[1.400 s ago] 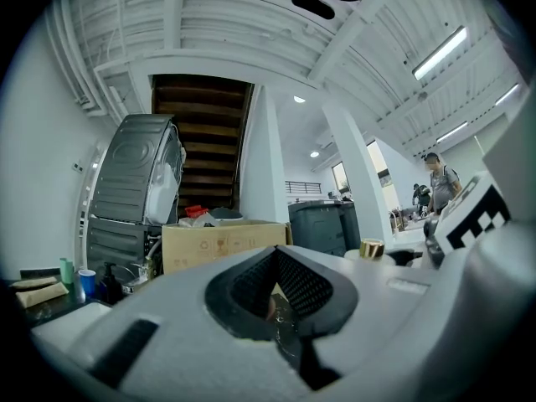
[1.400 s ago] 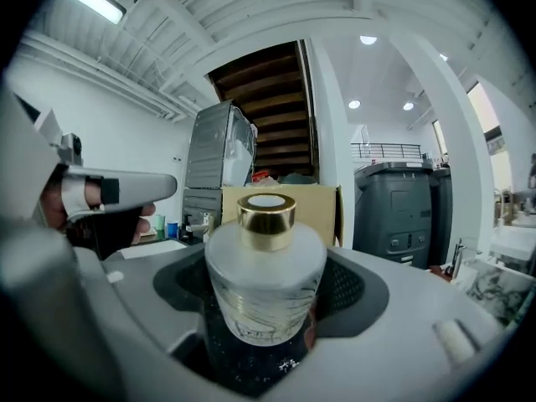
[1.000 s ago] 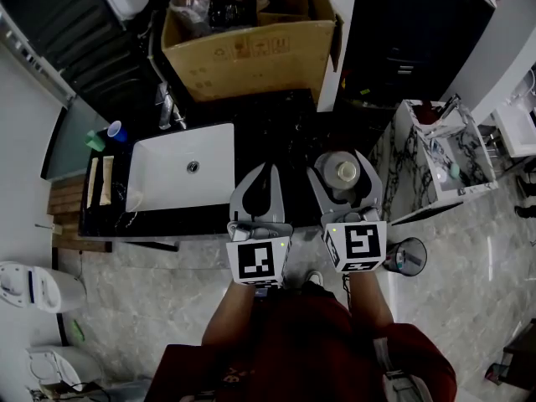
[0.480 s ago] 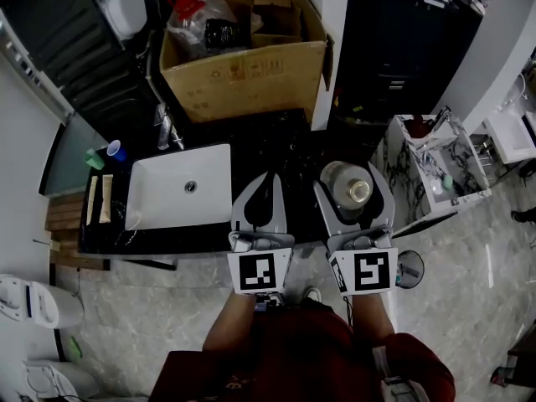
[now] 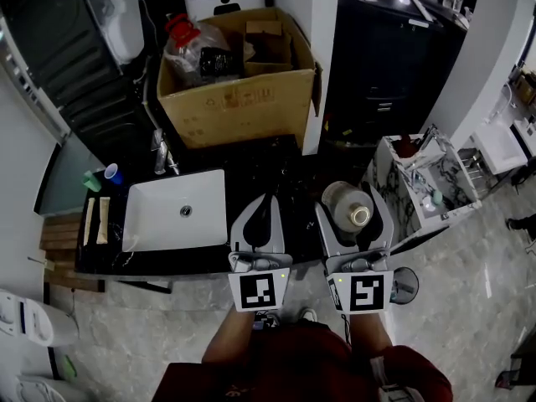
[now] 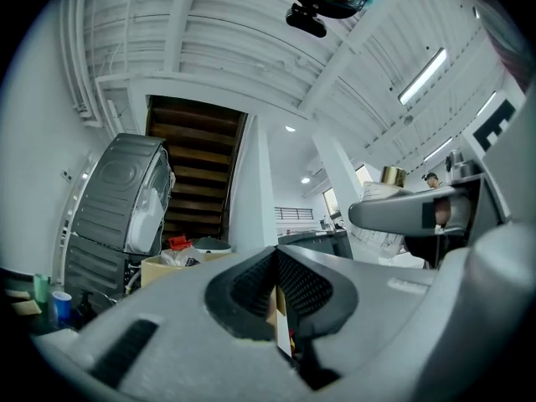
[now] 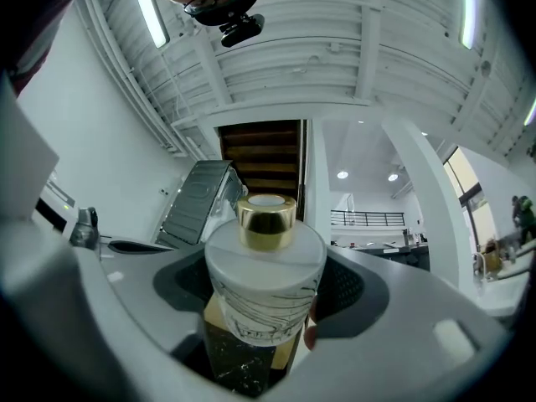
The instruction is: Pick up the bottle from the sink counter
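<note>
Gripping the bottle [image 5: 352, 209], right tool [image 5: 351, 196] hangs over the black counter [image 5: 280, 170], left tool [image 5: 261, 203] closed.

The left gripper [image 6: 275, 266] had its jaws pressed together, the ribbed pads meeting along one seam with nothing between them. Past them stood a cardboard box [image 6: 163, 268] with a red-capped thing showing at its top. Behind the box, a grey machine [image 6: 126, 195] stood tilted beside dark stairs [image 6: 197, 162]. A blue cup [image 6: 60, 305] sat low at the left edge. At the right, the right gripper [image 6: 394, 214] reached in sideways, and a gold-capped bottle [image 6: 392, 177] showed just above its jaw.
</note>
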`<state>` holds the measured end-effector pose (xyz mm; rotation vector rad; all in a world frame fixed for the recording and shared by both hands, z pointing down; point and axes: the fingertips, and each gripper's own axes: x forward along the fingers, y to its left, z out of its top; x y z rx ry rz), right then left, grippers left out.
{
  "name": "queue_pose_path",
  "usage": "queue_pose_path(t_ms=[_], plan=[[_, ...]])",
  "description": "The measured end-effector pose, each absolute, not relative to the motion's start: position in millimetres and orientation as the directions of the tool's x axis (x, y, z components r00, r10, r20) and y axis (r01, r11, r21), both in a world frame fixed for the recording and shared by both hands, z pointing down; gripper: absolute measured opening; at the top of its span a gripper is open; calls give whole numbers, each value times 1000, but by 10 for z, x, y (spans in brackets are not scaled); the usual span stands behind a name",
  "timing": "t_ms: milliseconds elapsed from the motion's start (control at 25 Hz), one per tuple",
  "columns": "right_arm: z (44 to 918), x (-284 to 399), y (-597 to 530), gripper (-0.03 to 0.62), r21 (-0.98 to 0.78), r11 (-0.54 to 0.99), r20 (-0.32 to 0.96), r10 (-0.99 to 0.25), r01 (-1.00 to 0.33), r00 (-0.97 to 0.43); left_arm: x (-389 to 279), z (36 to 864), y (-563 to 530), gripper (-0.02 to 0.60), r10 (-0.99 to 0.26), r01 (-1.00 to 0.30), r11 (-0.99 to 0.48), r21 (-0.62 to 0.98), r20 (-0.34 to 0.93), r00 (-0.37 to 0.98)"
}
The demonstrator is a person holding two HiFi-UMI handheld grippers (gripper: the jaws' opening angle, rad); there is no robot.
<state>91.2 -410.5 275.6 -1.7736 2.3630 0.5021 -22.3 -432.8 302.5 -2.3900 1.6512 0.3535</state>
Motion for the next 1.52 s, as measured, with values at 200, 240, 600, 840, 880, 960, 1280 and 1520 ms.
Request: queue_pose_path(t_ms=[200, 240, 600, 840, 880, 960, 1280, 1520], plan=[[2696, 906, -4067, 337, 175, 188, -379, -893, -966, -243, -199, 3001, -4255, 2, -878, -934, -355, -36, -332, 346], [2718, 910, -4068, 337, 177, 188, -374, -895, -966, -243, -190, 3003, -4243, 2, -877, -934, -355, -40, -333, 347], [2738, 927, -4081, 337, 176, 175, -380, -896, -969, -231, -212, 3018, -4234, 1, -876, -934, -355, -39, -333, 347], [2807, 920, -4084, 337, 178, 174, -360, -904, -968, -229, -225, 3035, -4229, 1, -875, -934, -356, -44, -335, 349], [2815, 917, -4088, 337, 183, 175, -358, -905, -967, -231, -230, 3042, -4236, 2, -876, -934, -354, -43, -333, 348], [2793, 904, -4089, 337, 176, 174, -371, -900, -969, -229, -238, 3051, -4244, 2, -878, -935, -352, -40, -331, 345], [2832, 857, -4126, 337, 176, 177, -360, -904, -968, -231, -251, 3058, -4244, 1, -879, -935, -353, -42, -328, 346], [2847, 858, -4159, 337, 180, 175, -355, -906, -968, -230, -247, 3051, -4271, 0, -878, -935, -353, -43, -330, 347]])
